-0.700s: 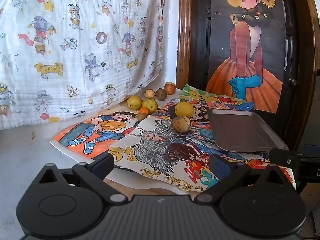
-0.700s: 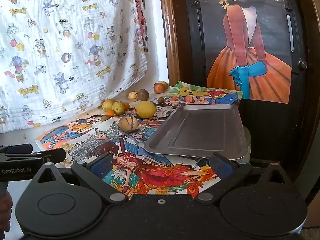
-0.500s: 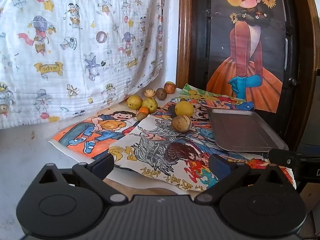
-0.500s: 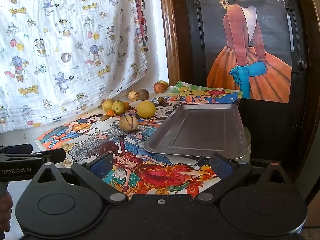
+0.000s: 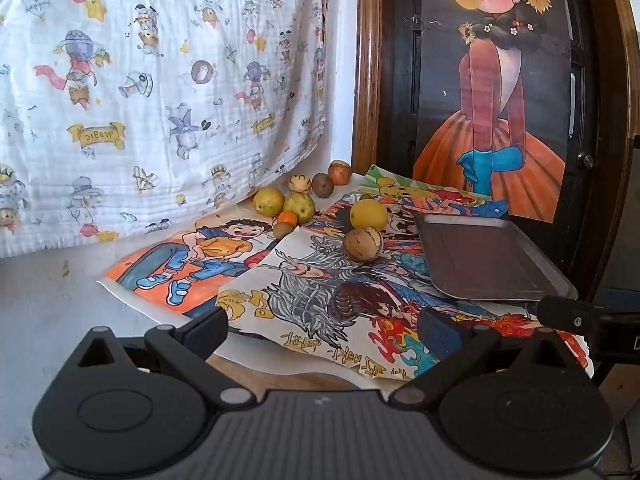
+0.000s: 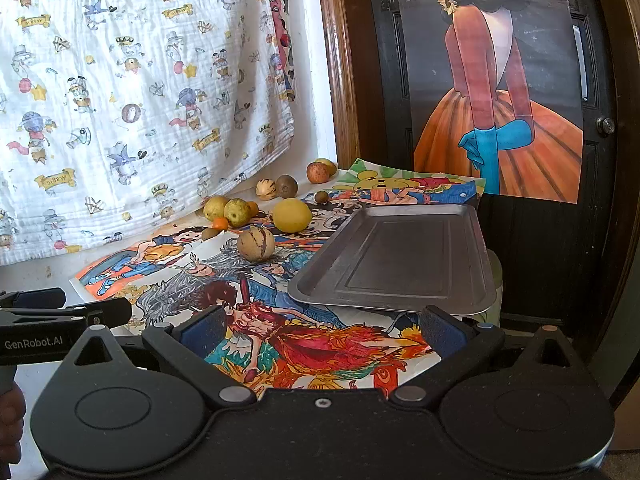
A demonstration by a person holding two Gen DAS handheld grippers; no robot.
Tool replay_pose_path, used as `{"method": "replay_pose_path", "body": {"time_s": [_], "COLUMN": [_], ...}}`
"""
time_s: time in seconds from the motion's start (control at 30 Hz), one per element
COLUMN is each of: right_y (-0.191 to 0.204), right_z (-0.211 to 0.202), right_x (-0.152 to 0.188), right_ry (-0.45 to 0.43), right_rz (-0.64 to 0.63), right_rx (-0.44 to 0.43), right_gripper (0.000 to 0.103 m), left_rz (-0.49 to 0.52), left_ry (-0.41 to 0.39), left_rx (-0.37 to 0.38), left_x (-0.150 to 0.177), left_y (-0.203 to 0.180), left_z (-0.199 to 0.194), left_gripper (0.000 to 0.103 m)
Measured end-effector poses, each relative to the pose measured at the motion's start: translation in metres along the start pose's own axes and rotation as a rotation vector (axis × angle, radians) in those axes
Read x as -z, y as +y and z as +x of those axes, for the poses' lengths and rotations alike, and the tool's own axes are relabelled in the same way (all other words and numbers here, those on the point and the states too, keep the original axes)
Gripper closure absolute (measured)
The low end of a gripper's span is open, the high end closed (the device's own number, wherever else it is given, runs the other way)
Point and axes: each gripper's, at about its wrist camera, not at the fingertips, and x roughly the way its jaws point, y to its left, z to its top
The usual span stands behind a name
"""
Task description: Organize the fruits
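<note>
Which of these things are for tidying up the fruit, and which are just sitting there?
For the job:
- the loose fruits, like the big yellow fruit and striped melon
- the empty metal tray
- both open grippers, left and right

Just there:
- cartoon posters
- patterned cloth
- girl painting

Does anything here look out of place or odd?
Yes. The tray is empty and seems tilted, its near edge propped on a white container. All the fruit, like the striped melon and lemon, lies loose on the posters.
</note>
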Motion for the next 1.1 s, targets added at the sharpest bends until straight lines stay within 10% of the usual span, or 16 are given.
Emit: {"method": "replay_pose_path", "body": {"time_s": [1.1], "right_y": [-0.0002], "right_z": [-0.0008], "right_x": [-0.0018], "right_ry": [0.005], "right_rz": [0.003], "right_rx": [-0.001], "right_gripper": [0.001], "left_rz": [0.005], "left_ry": [0.008], "left_rx": [0.001], "left_x": [0.002], "left_y": [-0.0002], "left_z": [0.0013], "left_gripper": [0.0]}}
